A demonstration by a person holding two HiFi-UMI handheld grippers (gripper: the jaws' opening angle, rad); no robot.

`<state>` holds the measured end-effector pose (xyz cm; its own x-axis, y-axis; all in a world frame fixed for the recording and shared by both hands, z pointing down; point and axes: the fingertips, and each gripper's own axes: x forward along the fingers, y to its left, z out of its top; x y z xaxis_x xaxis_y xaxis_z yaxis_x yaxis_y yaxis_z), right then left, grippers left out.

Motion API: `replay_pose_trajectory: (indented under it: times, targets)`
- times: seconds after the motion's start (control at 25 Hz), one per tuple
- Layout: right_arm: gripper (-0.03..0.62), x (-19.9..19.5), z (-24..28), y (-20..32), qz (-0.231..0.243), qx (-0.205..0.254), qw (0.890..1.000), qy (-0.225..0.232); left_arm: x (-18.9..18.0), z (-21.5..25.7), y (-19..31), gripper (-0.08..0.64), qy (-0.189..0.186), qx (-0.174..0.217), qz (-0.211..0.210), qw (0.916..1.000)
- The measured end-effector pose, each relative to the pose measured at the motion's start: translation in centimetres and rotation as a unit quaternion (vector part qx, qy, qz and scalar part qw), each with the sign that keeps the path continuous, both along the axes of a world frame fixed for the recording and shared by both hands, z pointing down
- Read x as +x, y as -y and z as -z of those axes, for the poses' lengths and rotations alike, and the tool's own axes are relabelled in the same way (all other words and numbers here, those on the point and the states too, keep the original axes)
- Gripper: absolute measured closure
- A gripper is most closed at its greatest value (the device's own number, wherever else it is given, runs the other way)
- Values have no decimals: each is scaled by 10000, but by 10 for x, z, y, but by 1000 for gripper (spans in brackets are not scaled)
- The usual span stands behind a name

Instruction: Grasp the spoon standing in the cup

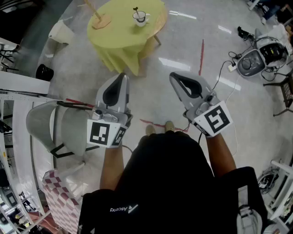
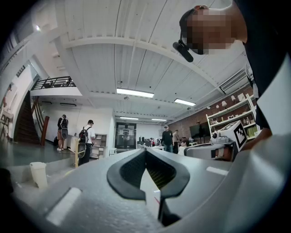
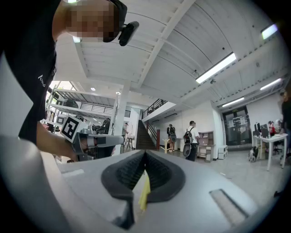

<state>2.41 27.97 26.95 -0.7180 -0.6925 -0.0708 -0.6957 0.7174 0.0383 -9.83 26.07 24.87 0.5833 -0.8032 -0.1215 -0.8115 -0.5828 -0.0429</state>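
A white cup (image 1: 140,18) with a dark spoon (image 1: 136,10) standing in it sits on a round table with a yellow cloth (image 1: 120,42), far ahead at the top of the head view. My left gripper (image 1: 122,76) and right gripper (image 1: 173,76) are held close to my body, well short of the table, pointing toward it. Both are shut with nothing between the jaws. In the left gripper view the left gripper (image 2: 145,150) points up at the ceiling, and so does the right gripper (image 3: 145,153) in the right gripper view. Neither of these views shows the cup.
A wooden stand (image 1: 99,19) lies on the table's left side. A grey chair (image 1: 51,124) and a checked cloth (image 1: 59,194) are at my left. A grey machine with cables (image 1: 251,62) sits on the floor at right. Red tape (image 1: 201,55) marks the floor. People (image 2: 85,139) stand far off.
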Motion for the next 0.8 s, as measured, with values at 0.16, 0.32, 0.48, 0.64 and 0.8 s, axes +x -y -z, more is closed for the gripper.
replay_pose_trajectory:
  times: [0.16,0.32,0.48,0.64,0.8]
  targets:
    - [589,4,1,1,56,21,9999,111,5,-3,3,549,-17,-35,3,10000]
    - [589,15,3,5,118,60,9998,160,17,-2,9,549,-18,-75,42,10000]
    - [589,30,2,10,244,60,9995,197,34,-4,23,549,-15,-91,122,9999]
    - [589,47,0,25,374,133,9991,132,49,-4,45,549,-5,-70,202,9998]
    - [589,61,-1,43,391,137,9990,179,57,-4,67,550,23,-84,274,9996]
